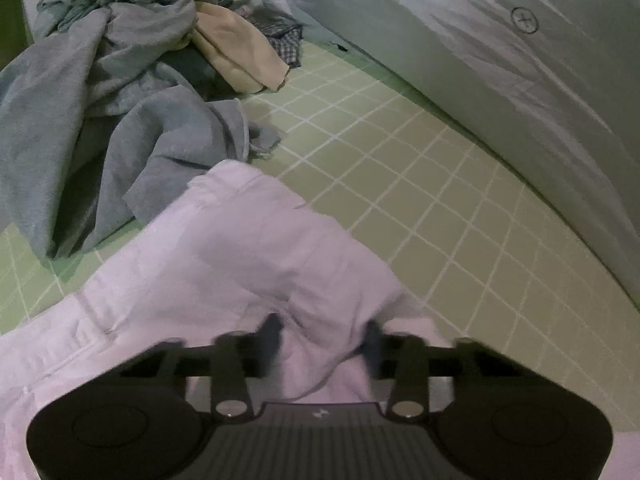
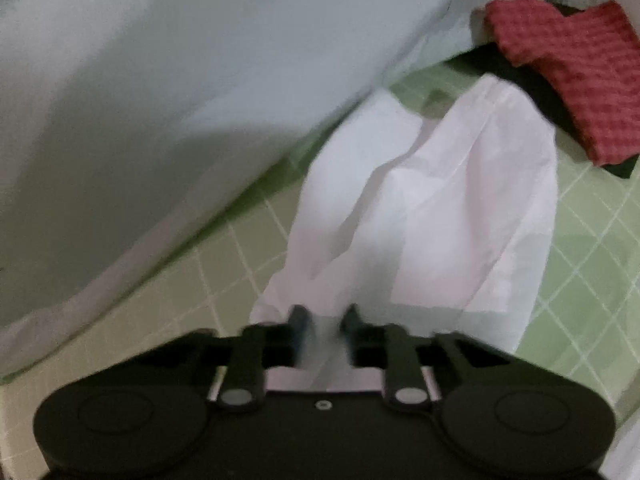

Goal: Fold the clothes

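A white garment (image 1: pixel 240 248) lies crumpled on the green gridded mat (image 1: pixel 400 168). In the left wrist view a thick fold of it fills the gap between the dark fingers of my left gripper (image 1: pixel 323 338), which is shut on it. The right wrist view shows the same white garment (image 2: pixel 440 208) stretching away over the mat (image 2: pixel 200 300). A narrow pinch of its near edge sits between the fingers of my right gripper (image 2: pixel 325 324), which is shut on it. This view is blurred.
A heap of grey-blue clothes (image 1: pixel 100 120) with a beige garment (image 1: pixel 236 48) and a checked cloth (image 1: pixel 286 42) lies at the left. A pale sheet (image 1: pixel 480 40) rises along the mat's far side (image 2: pixel 160 80). A red waffle cloth (image 2: pixel 572 76) rests on a dark garment (image 2: pixel 520 80).
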Demonstrator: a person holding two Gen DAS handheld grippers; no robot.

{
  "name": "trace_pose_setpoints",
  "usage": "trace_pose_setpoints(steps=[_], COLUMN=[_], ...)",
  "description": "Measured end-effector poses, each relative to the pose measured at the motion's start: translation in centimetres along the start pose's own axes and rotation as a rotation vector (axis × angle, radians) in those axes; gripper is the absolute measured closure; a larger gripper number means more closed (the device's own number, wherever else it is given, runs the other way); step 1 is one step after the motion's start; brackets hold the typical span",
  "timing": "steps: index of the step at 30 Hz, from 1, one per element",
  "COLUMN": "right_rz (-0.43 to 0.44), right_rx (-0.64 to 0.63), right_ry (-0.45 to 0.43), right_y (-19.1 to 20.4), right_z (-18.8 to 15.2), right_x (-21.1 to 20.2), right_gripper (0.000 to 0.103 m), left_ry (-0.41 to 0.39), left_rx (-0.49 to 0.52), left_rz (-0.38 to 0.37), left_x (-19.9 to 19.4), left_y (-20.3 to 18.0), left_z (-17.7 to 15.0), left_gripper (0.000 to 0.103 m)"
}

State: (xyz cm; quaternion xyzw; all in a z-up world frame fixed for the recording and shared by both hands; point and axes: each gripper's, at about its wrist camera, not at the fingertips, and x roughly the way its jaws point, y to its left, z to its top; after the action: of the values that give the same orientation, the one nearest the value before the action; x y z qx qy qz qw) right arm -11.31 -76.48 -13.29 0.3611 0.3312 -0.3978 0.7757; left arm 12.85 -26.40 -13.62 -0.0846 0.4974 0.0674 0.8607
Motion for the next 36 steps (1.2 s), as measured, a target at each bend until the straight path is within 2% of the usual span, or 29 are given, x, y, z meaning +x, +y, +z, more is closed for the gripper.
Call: trace_pose_setpoints(steps=[2, 5, 8, 10, 14, 16, 17, 18, 19, 20, 21, 23, 24, 25, 27, 30, 33, 36], right_rz=[0.031, 0.055, 0.021, -0.012, -0.129, -0.147, -0.149, -0.159, -0.17, -0.184, -0.199, -0.229, -0.237, -0.236, -0.211, -0.124, -0.057, -0.044], right_rx=[0.018, 0.028, 0.034, 0.06, 0.183, 0.238, 0.23, 0.2, 0.165, 0.125, 0.086, 0.012, -0.028, -0.067, -0.135, -0.193, -0.224, -0.222], right_ry=[-0.056, -0.154, -0.192, -0.142, 0.03, 0.056, 0.039, 0.017, -0.008, -0.038, -0.069, -0.124, -0.151, -0.172, -0.192, -0.185, -0.15, -0.09], right_y=[-1.4, -3.9, -7.4, -10.2, -15.2, -16.2, -15.9, -15.3, -14.7, -13.8, -12.9, -11.1, -10.0, -9.0, -7.0, -3.9, -1.1, 1.1], right_z=[-0.3, -1.7, -4.4, -6.9, -11.9, -12.8, -12.6, -12.1, -11.5, -10.9, -10.3, -9.2, -8.5, -7.8, -6.6, -4.8, -3.3, -2.1], right_x=[-3.0, -8.9, -14.0, -15.2, -13.8, -13.6, -13.8, -14.1, -14.2, -14.2, -14.4, -14.4, -14.2, -13.9, -13.5, -11.9, -9.3, -5.6], right_gripper=[0.094, 0.096, 0.096, 0.097, 0.097, 0.095, 0.093, 0.087, 0.072, 0.063, 0.051, 0.039, 0.033, 0.03, 0.028, 0.022, 0.02, 0.02], left_ry=[-0.01, -0.036, -0.061, -0.041, 0.006, 0.004, 0.001, -0.004, -0.012, -0.031, -0.049, -0.107, -0.136, -0.16, -0.209, -0.227, -0.167, -0.075], left_rx=[-0.028, -0.055, -0.051, -0.059, -0.034, -0.016, -0.009, -0.001, 0.006, 0.018, 0.03, 0.056, 0.068, 0.089, 0.131, 0.194, 0.251, 0.242], left_rz=[-0.026, -0.057, -0.068, -0.067, -0.041, -0.035, -0.036, -0.037, -0.039, -0.044, -0.048, -0.044, -0.042, -0.043, -0.044, -0.098, -0.133, -0.067], left_x=[-1.2, -3.6, -6.5, -7.3, -7.6, -7.9, -8.1, -8.4, -8.6, -8.9, -9.3, -10.0, -10.4, -10.6, -10.9, -10.5, -8.6, -5.7], left_y=[0.8, 2.2, 4.3, 5.4, 6.3, 6.3, 6.3, 6.2, 6.1, 5.9, 5.7, 4.9, 4.4, 3.9, 2.8, 1.0, -0.8, -1.6], left_z=[-0.2, -0.7, -2.1, -3.3, -5.8, -6.0, -5.9, -5.5, -5.1, -4.7, -4.2, -3.3, -2.8, -2.3, -1.3, -0.3, 0.4, 1.0], left_gripper=[0.083, 0.087, 0.088, 0.089, 0.088, 0.085, 0.082, 0.081, 0.077, 0.073, 0.07, 0.054, 0.05, 0.046, 0.043, 0.034, 0.032, 0.032])
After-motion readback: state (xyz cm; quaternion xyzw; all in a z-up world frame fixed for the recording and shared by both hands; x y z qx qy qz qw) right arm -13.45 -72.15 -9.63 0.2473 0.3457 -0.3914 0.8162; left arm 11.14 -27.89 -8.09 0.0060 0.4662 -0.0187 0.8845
